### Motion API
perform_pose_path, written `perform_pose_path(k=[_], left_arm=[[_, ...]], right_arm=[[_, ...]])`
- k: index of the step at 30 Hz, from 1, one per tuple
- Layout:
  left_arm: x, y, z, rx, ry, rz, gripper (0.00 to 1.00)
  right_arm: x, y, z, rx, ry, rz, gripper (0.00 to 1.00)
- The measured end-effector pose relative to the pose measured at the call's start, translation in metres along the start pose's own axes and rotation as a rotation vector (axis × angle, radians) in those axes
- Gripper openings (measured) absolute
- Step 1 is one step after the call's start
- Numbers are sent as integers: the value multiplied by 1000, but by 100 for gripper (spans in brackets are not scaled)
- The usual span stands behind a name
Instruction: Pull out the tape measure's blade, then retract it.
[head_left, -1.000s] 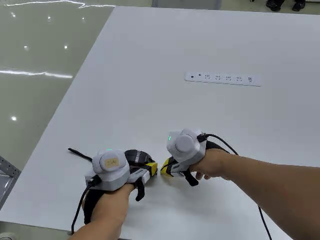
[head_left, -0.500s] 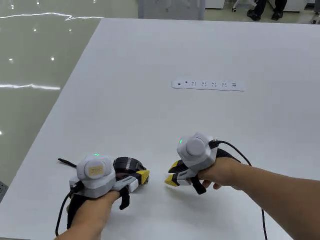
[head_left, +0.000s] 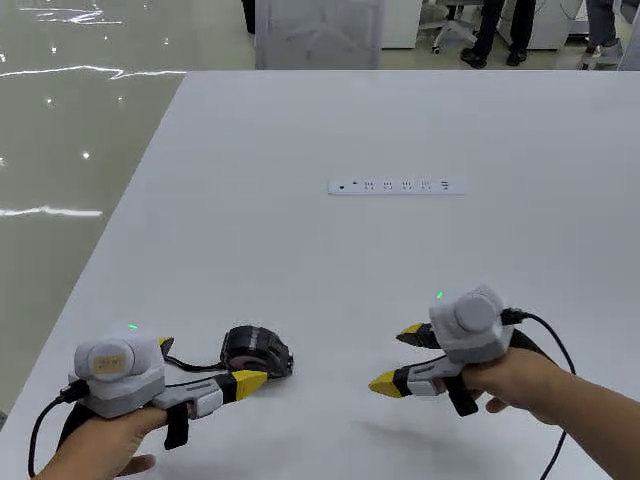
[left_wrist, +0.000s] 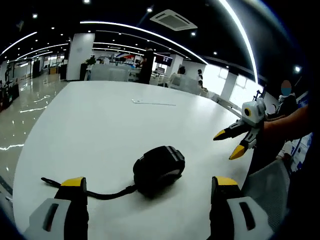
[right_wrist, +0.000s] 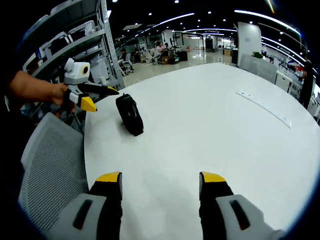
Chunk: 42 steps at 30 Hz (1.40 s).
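Tabletop (head_left: 300, 130) holds tape measure (head_left: 256, 350), seemingly just beyond left hand-held gripper (head_left: 207, 362).

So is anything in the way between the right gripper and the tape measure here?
Nothing visible. Bare table lies between the open right gripper and the tape measure. The left gripper, also open, sits on the far side of it, with just the black strap lying in front of its jaws.

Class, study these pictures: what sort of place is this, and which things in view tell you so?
Probably an open-plan office or lab: a large white table with a power strip on it, metal shelving nearby, and a ceiling air vent overhead.
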<state>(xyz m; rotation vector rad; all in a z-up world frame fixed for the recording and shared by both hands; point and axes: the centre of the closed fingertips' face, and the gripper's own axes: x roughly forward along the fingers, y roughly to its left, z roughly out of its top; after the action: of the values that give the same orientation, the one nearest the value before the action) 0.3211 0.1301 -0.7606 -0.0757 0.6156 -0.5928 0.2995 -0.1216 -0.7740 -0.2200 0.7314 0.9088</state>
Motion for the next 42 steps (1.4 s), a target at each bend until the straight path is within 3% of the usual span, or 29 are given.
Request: perform_pose_path(k=[3,10,13,15,20,22,24,27,30,34,40,42], left_arm=[[-9,-5,-7,21,17,-27,100],[-21,0,-17,29,23,-35,100],[-26,-3,-23,86,45,-37,100],[-29,-4,-21,112,28,-41,100],[-37,-2,-9,77,-40,-48,100],[-39,-3,-8,78,-46,-50,100],[-40,-1,-10,120,-50,-46,100],[-41,-4,-15,131,-30,-52,100],[-43,-6,-16,143,-37,-55,100],[-44,1,-20,117,-42,-47,100],[-48,-8,-13,110,-58,-41,100],[-47,-5,-12,103,-58,-46,100]], right_arm=[[-19,-4,-5,22,-48,-46,69],[-60,-10,-39,47,-71,-133,82],[-73,-10,-51,100,-100,-138,91],[-82,-13,-59,110,-107,-168,97],[-98,-17,-71,120,-129,-195,100],[-101,-19,-75,117,-126,-195,100],[-105,-22,-78,113,-121,-198,100],[-110,-27,-78,122,-122,-202,100],[-112,-31,-76,123,-127,-210,100],[-110,-30,-73,90,-116,-207,100],[-105,-27,-73,73,-104,-198,100],[-105,-26,-72,64,-102,-198,100]])
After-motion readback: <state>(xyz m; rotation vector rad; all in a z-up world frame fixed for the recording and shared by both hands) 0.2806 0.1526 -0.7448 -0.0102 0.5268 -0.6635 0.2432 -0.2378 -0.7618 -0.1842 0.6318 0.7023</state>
